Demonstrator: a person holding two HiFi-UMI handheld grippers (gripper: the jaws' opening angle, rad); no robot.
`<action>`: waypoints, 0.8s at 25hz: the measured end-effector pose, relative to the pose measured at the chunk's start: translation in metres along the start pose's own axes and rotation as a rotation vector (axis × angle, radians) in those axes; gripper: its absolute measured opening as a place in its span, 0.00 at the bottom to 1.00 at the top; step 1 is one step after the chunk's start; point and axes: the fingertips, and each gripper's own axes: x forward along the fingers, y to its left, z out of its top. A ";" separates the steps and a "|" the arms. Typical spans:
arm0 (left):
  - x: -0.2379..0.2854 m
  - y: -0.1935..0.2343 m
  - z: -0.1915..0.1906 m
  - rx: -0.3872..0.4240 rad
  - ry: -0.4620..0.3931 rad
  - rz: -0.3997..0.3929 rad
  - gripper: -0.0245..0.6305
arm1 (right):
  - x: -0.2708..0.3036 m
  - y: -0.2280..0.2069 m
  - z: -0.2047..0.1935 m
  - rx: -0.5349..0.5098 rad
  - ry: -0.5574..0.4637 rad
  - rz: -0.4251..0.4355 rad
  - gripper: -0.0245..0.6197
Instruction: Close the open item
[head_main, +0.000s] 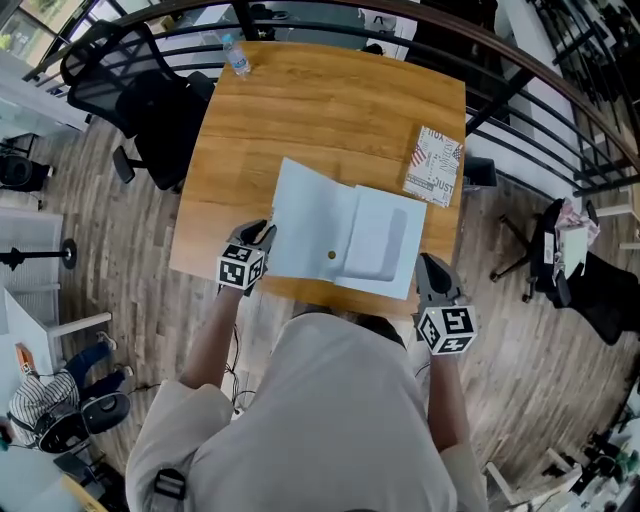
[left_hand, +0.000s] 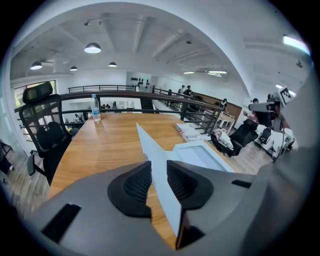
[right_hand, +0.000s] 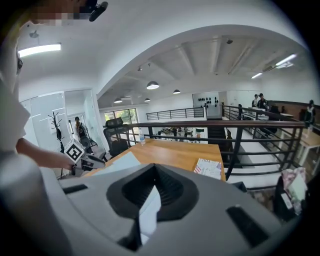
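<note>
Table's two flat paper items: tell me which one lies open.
The pale folder at the near edge is open, its left flap raised in the left tool. The printed booklet by the right edge lies closed and untouched.

White folder (head_main: 380, 240) fills near table (head_main: 320, 110) — bottle (head_main: 236, 57), booklet (head_main: 435, 165) flank open wood beyond.

folder (head_main: 340, 235) dot (head_main: 332, 255) unidentifiable, bottle (head_main: 236, 56) label illegible
</note>
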 end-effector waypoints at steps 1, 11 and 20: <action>0.004 0.002 -0.003 -0.002 0.009 -0.005 0.18 | -0.001 0.000 -0.001 0.004 0.002 -0.008 0.04; 0.027 0.013 -0.019 -0.048 0.067 -0.050 0.19 | -0.004 0.008 -0.012 0.022 0.025 -0.048 0.04; 0.029 -0.017 -0.014 -0.094 0.082 -0.178 0.18 | -0.018 0.000 -0.016 0.047 0.003 -0.068 0.04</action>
